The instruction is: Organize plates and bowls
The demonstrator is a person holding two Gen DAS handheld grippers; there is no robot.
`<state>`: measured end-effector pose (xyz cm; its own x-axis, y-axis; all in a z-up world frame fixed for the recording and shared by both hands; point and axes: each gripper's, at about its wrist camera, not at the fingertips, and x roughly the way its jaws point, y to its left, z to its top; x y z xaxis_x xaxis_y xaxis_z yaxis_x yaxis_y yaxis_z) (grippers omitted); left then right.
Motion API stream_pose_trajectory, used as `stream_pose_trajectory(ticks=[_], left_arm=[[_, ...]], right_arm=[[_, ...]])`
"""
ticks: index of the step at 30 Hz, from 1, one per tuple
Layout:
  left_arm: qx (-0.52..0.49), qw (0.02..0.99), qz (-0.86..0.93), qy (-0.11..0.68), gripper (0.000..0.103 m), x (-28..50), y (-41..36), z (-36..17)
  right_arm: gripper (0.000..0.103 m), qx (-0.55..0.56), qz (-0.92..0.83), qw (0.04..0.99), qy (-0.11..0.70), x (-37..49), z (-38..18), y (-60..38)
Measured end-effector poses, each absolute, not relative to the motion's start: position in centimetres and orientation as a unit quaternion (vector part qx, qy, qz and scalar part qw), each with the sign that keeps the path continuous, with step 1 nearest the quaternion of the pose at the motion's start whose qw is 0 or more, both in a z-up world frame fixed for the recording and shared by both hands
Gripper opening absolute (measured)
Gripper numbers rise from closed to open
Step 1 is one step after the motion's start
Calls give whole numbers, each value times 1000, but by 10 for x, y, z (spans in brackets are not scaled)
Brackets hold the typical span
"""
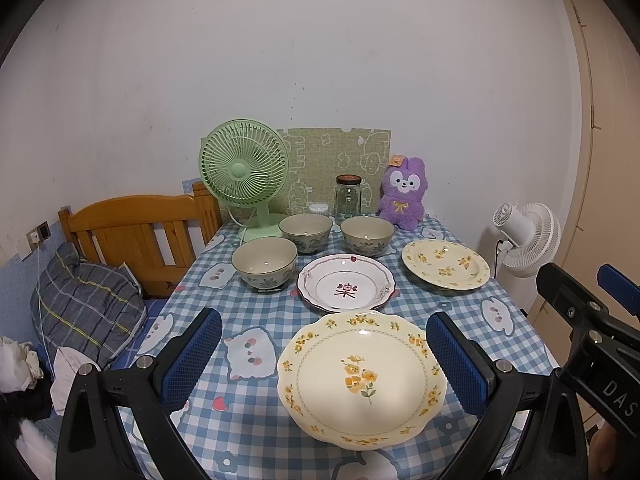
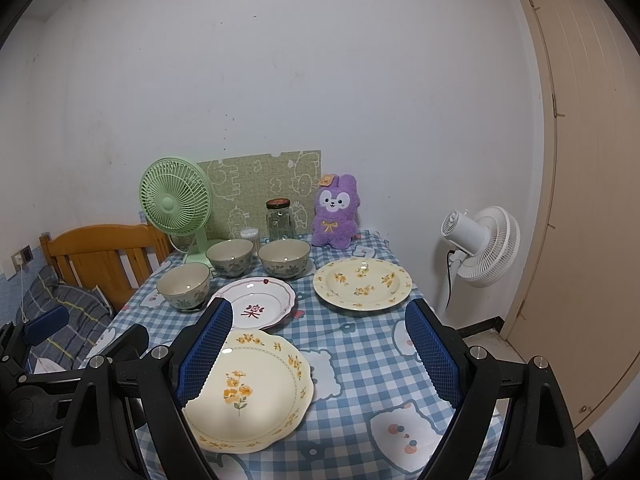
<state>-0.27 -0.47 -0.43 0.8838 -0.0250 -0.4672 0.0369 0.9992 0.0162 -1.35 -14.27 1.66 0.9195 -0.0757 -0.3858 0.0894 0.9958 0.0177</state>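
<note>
Holding both rigs above the near edge of the blue-and-white checked tabletop (image 1: pixel 256 304), I had the left tongs (image 1: pixel 325 354) spread wide and empty, straddling the scalloped cream plate with yellow flowers (image 1: pixel 362 380) without touching it. My right tongs (image 2: pixel 320 354) were also parted and empty, their left blue pad (image 2: pixel 204 354) overlapping that plate's near-left rim in view; I could not tell whether they touched. Beyond it lay the white plate with a red character (image 1: pixel 346 282), and to the far right the round cream plate with yellow flowers (image 1: pixel 446 264), well apart. Three grey-green floral ceramic bowls (image 1: pixel 264 262) (image 1: pixel 306 232) (image 1: pixel 367 234) stood upright further back, in front of a green desk fan (image 1: pixel 244 172), a glass jar (image 1: pixel 348 198) and a purple plush rabbit (image 1: pixel 402 194).
</note>
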Motion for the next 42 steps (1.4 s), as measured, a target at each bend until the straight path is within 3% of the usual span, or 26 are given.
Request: stream_pose_trajectory(ticks=[42], left_arm=[[3, 972, -18, 235, 103, -2, 1, -2]], right_arm=[[90, 19, -39, 980, 196, -12, 17, -139]])
